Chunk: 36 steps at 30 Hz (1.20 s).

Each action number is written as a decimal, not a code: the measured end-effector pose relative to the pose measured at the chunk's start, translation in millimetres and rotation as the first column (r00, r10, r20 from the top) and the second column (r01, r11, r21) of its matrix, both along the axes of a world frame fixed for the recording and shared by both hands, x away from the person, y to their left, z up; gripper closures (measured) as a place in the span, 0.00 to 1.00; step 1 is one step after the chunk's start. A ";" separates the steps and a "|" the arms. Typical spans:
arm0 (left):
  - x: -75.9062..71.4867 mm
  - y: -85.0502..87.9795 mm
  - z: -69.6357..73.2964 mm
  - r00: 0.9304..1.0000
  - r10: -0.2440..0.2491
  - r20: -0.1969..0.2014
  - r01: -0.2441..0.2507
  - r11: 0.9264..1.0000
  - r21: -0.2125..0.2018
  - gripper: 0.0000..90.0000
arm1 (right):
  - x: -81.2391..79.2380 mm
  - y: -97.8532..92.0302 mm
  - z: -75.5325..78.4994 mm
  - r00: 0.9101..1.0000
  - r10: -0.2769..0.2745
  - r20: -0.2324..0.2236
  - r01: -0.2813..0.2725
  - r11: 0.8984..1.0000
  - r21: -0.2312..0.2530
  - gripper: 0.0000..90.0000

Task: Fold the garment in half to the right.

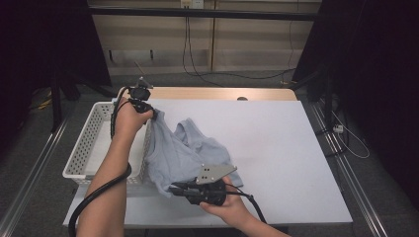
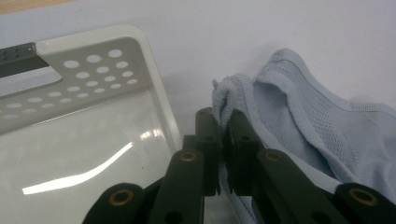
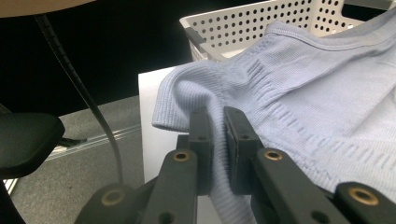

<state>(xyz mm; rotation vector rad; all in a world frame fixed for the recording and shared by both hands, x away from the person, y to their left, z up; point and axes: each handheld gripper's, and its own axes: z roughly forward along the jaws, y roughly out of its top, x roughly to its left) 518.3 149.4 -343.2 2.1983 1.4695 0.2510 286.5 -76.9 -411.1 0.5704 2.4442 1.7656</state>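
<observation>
A light blue knitted garment (image 1: 185, 153) lies stretched across the white tabletop (image 1: 276, 148), one end lifted against the white perforated basket (image 1: 84, 148). My left gripper (image 1: 154, 114) is shut on the garment's ribbed strap (image 2: 229, 100) at the basket's far right corner. In the left gripper view the two black jaws pinch that strap (image 2: 223, 122). My right gripper (image 1: 174, 189) is near the table's front edge, shut on the garment's hem; in the right gripper view a fold of blue cloth (image 3: 299, 93) sits between its jaws (image 3: 217, 122).
The basket (image 2: 93, 70) stands at the table's left side with a glossy bare floor inside. A strip of wooden table (image 1: 222, 93) shows at the back. Cables (image 1: 192, 54) run along the floor behind. The table's right half is bare white surface.
</observation>
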 end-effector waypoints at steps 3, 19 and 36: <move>1.5 -2.9 -1.1 1.000 -0.003 -0.001 0.003 1.000 0.003 0.95 | -0.6 -2.9 -1.1 1.000 -0.008 -0.003 0.008 1.000 -0.002 0.93; -1.5 0.5 7.0 1.000 -0.013 0.012 0.014 1.000 -0.009 0.95 | -4.9 -4.1 1.5 1.000 -0.022 -0.008 0.022 1.000 0.009 0.93; -12.3 20.7 11.1 1.000 0.013 0.013 -0.013 1.000 -0.020 0.95 | -6.2 25.3 -2.9 0.998 0.056 -0.031 -0.056 0.998 0.002 0.93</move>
